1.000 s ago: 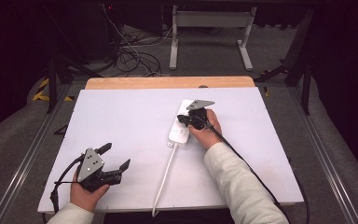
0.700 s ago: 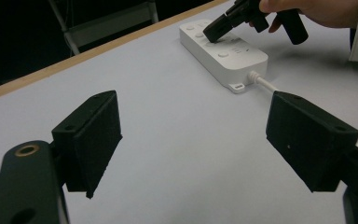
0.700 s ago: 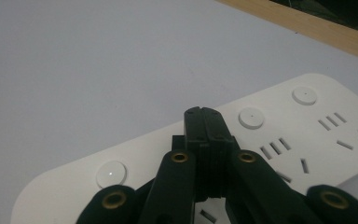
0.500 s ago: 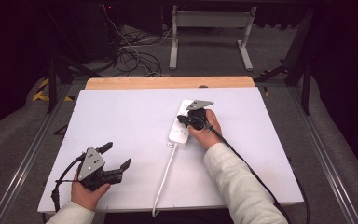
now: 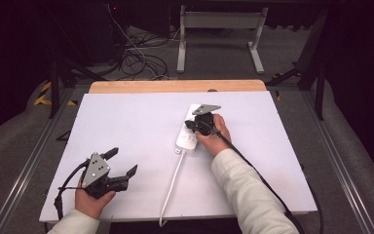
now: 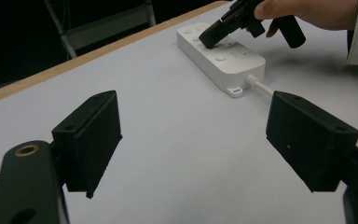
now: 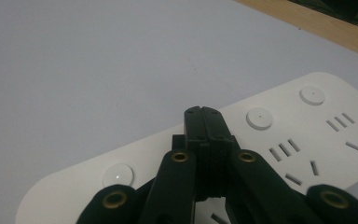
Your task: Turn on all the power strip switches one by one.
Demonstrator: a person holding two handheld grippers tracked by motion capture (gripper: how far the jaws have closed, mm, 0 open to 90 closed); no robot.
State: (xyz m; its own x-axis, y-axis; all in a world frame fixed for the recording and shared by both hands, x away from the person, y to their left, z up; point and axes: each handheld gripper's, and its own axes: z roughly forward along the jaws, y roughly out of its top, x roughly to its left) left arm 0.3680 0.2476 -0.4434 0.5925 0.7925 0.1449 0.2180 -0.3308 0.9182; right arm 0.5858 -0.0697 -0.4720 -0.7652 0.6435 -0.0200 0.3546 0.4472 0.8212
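A white rectangular plastic power strip [image 5: 191,130] with round buttons and socket slots lies flat on a pale white tabletop [image 5: 141,122], a little right of the middle, its long side running away from the person. Its white cable [image 5: 171,183] trails off the near end and runs toward the table's near edge. The right gripper [image 5: 191,125], black and held in the person's right hand [image 5: 215,134], sits above the strip with its two jaws pressed together, nothing between them. In the right gripper view the joined tips [image 7: 206,122] rest over the strip's top face, between two round buttons [image 7: 259,117]; whether they press on the surface cannot be told. The left gripper [image 5: 122,163], held in the left hand [image 5: 91,202], is well apart from the strip, near the table's front left corner. Its jaws stand wide and empty, with bare tabletop between them. A light wooden board edge [image 5: 175,86] runs along the far side of the table.
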